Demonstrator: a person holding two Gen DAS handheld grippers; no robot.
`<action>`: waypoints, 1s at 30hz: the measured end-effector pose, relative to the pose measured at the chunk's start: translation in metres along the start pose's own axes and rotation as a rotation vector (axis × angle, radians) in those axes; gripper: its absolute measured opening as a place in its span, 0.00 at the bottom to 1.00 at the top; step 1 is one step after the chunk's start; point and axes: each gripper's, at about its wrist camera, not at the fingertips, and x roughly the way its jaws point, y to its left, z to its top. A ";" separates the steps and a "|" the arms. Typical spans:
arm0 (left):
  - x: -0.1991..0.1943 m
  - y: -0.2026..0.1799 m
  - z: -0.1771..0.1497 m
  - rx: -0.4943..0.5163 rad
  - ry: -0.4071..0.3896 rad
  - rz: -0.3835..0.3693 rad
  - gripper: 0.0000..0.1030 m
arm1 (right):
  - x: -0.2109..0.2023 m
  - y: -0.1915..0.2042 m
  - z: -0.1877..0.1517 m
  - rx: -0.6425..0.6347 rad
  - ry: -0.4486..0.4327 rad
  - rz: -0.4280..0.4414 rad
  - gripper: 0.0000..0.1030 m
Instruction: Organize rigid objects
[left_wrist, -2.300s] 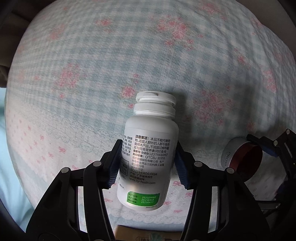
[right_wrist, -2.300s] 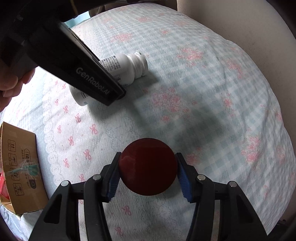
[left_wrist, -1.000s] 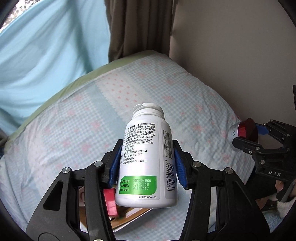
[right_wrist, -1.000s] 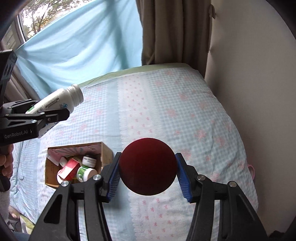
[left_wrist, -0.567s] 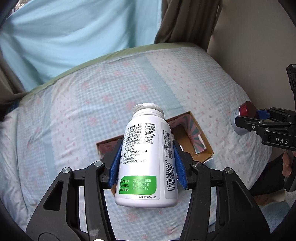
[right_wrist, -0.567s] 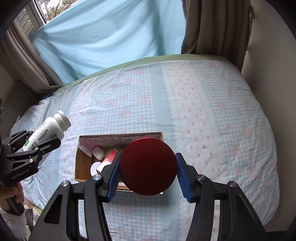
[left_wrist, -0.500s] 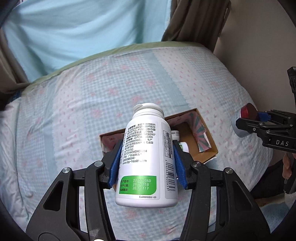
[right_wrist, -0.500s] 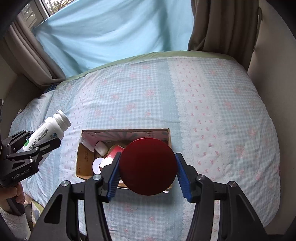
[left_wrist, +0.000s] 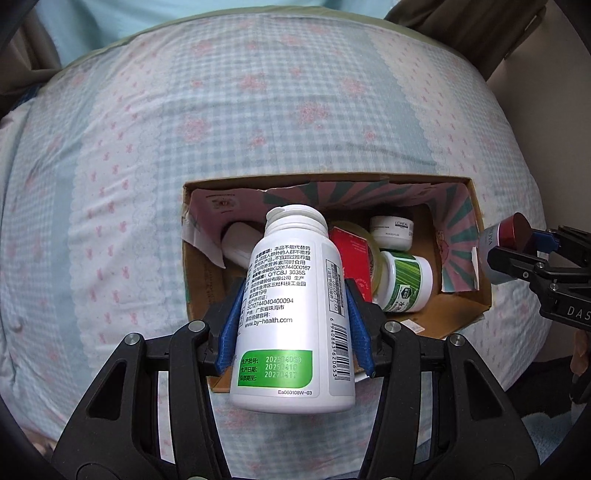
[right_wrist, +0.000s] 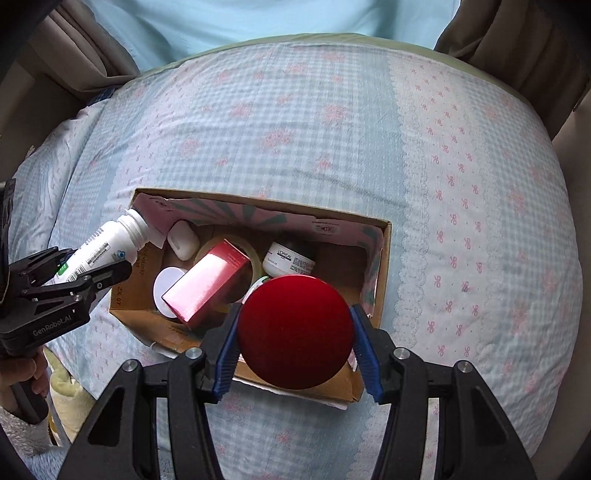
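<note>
The left gripper (left_wrist: 295, 325) has its jaws clamped on a white pill bottle (left_wrist: 291, 314), held above the left end of the cardboard box (right_wrist: 384, 258) on the bed (right_wrist: 332, 129). The right gripper (right_wrist: 295, 332) clamps a red-lidded jar (right_wrist: 293, 330) over the box's near right part.

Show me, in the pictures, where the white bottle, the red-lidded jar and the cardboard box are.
white bottle (left_wrist: 291, 295): left wrist view, on its printed label.
red-lidded jar (right_wrist: 293, 332): right wrist view, on the middle of its red lid.
cardboard box (right_wrist: 384, 258): right wrist view, on its right wall.
</note>
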 end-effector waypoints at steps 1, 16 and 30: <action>0.006 0.000 0.003 -0.001 0.014 -0.004 0.46 | 0.005 -0.001 0.003 -0.002 0.014 0.000 0.50; 0.057 -0.017 0.039 0.165 0.187 0.029 0.98 | 0.069 -0.024 0.038 0.068 0.133 0.058 0.69; 0.031 -0.019 0.023 0.150 0.161 0.018 1.00 | 0.045 -0.019 0.029 0.058 0.081 -0.013 1.00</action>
